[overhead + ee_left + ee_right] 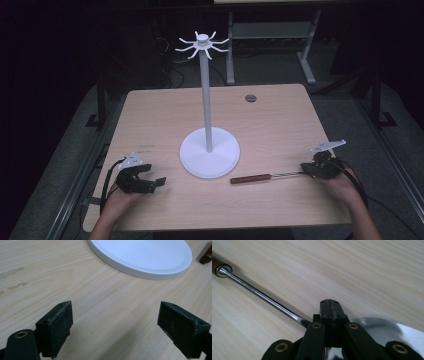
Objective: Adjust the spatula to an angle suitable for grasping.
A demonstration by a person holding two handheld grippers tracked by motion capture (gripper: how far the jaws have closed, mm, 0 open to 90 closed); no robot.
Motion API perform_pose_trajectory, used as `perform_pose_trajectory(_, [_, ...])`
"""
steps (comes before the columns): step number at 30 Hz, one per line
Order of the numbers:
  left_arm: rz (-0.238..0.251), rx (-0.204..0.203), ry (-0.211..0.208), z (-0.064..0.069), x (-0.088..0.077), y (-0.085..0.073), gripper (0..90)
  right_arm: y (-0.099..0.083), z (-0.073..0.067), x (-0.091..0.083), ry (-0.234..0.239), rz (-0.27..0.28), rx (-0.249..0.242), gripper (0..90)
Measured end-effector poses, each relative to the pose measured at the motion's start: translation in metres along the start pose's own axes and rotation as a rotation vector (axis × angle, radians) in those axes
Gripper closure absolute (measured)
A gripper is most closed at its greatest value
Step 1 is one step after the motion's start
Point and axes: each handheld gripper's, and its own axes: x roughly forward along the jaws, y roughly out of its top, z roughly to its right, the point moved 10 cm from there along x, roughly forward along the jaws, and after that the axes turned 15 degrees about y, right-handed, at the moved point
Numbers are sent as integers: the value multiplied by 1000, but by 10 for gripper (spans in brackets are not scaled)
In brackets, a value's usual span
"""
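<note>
Beside white stand (209, 158): right claw (330, 305) clamped on spatula (260, 177); left claw (115, 325) open, empty.

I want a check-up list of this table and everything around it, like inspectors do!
Surface: pale wooden table, faint marks near its left edge.
Job's things: white stand with hooks on top; utensil with a wooden handle lying flat, its shiny metal blade in the right gripper.
Clutter: small dark disc at the far edge.
Grippers: left gripper open over bare wood; right one shut on the blade.
Cables: black, trailing from both grippers.
Surroundings: dark room, grey table legs behind.
</note>
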Motion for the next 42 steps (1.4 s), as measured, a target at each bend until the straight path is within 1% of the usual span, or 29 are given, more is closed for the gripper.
perform_pose_trajectory(3, [1, -5, 0, 1, 0, 0, 125, -5, -3, -3, 7, 1, 3, 900])
perform_pose_trajectory(7, [2, -7, 0, 1, 0, 1, 125, -7, -5, -4, 4, -7, 1, 900])
perform_pose_trajectory(10, [5, 2, 3, -1, -1, 1, 125, -7, -6, -4, 6, -8, -2, 900])
perform_pose_trajectory(11, [4, 3, 3, -1, 0, 1, 125, -5, -6, -5, -3, 2, -14, 900])
perform_pose_trajectory(14, [4, 4, 4, -1, 0, 1, 125, 1, -11, -7, 10, 21, -26, 900])
perform_pose_trajectory(15, [4, 4, 4, -1, 0, 1, 125, 4, -15, -7, 21, 28, -29, 900])
perform_pose_trajectory(17, [4, -1, 4, 0, -1, 1, 125, 10, -25, -6, 41, 40, -56, 900])
perform_pose_trajectory(19, [1, 2, 3, 1, -1, 1, 125, 17, -37, -2, 78, 52, -89, 900])
perform_pose_trajectory(20, [2, 6, 3, 1, -1, 1, 125, 21, -44, 0, 108, 67, -107, 900])
perform_pose_trajectory(21, [1, 7, 3, 1, 0, 1, 125, 24, -50, 2, 131, 72, -107, 900])
perform_pose_trajectory(22, [-1, 9, 4, 1, 0, 1, 125, 27, -55, 4, 144, 74, -113, 900])
perform_pose_trajectory(23, [-1, 9, 4, 1, 0, 1, 125, 27, -55, 4, 144, 74, -113, 900])
perform_pose_trajectory(25, [0, 8, 3, 1, 0, 1, 125, 34, -69, 11, 182, 77, -153, 900])
perform_pose_trajectory(26, [0, 8, 3, 1, 0, 1, 125, 39, -79, 16, 206, 76, -173, 900])
perform_pose_trajectory(29, [1, 8, 3, 1, 0, 1, 125, 46, -94, 25, 235, 70, -224, 900])
perform_pose_trajectory(30, [1, 9, 3, 1, 0, 1, 125, 47, -98, 28, 243, 65, -225, 900])
perform_pose_trajectory(31, [1, 12, 3, 1, 0, 1, 125, 49, -101, 31, 248, 64, -240, 900])
perform_pose_trajectory(33, [4, 8, 2, 2, 0, 1, 125, 53, -109, 37, 264, 57, -250, 900])
perform_pose_trajectory(35, [6, 7, 2, 2, 0, 2, 125, 57, -116, 43, 276, 54, -271, 900])
perform_pose_trajectory(36, [6, 7, 2, 2, 0, 2, 125, 57, -116, 43, 276, 54, -271, 900])
perform_pose_trajectory(37, [3, 9, 2, 2, 0, 1, 125, 61, -124, 49, 291, 47, -284, 900])
perform_pose_trajectory(39, [1, 8, 2, 2, 0, 1, 125, 65, -133, 57, 303, 40, -307, 900])
perform_pose_trajectory(40, [0, 11, 2, 2, 0, 1, 125, 65, -133, 57, 303, 40, -307, 900])
perform_pose_trajectory(41, [4, 11, 2, 2, -1, 2, 125, 68, -142, 64, 321, 30, -320, 900])
perform_pose_trajectory(42, [10, 7, 3, 2, 0, 3, 125, 70, -147, 67, 328, 27, -335, 900])
